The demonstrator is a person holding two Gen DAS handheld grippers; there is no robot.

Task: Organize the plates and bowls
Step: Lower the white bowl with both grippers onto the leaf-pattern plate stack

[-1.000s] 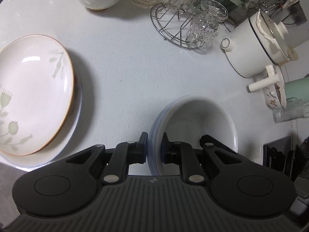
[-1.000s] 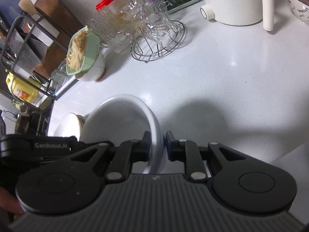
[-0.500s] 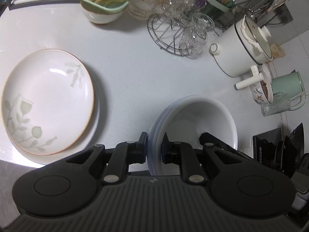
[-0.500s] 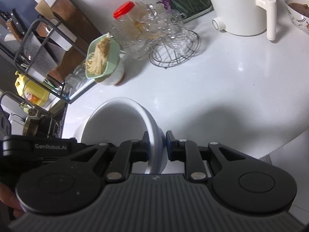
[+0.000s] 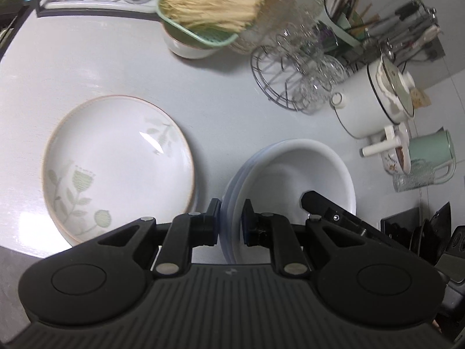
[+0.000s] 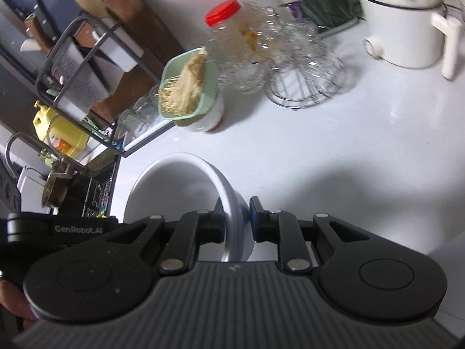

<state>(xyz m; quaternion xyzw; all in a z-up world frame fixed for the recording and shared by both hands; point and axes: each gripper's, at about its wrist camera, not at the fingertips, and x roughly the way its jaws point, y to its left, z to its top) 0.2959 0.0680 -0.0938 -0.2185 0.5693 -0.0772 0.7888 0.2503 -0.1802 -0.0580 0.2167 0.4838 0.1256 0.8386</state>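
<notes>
Clamping opposite rims, the left hand-held gripper (image 5: 231, 221) and right hand-held gripper (image 6: 237, 218) hold stacked white bowls (image 5: 293, 174).

A stack of white bowls (image 5: 293, 174) is hanging tilted above the counter, rims nested. A floral plate (image 5: 116, 168) is lying flat beside it.

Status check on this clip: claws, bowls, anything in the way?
Left claw and right claw both shut on the bowls' opposite rims. White stack held between them, above the counter. Floral plate alongside, apart; nothing blocking.
</notes>
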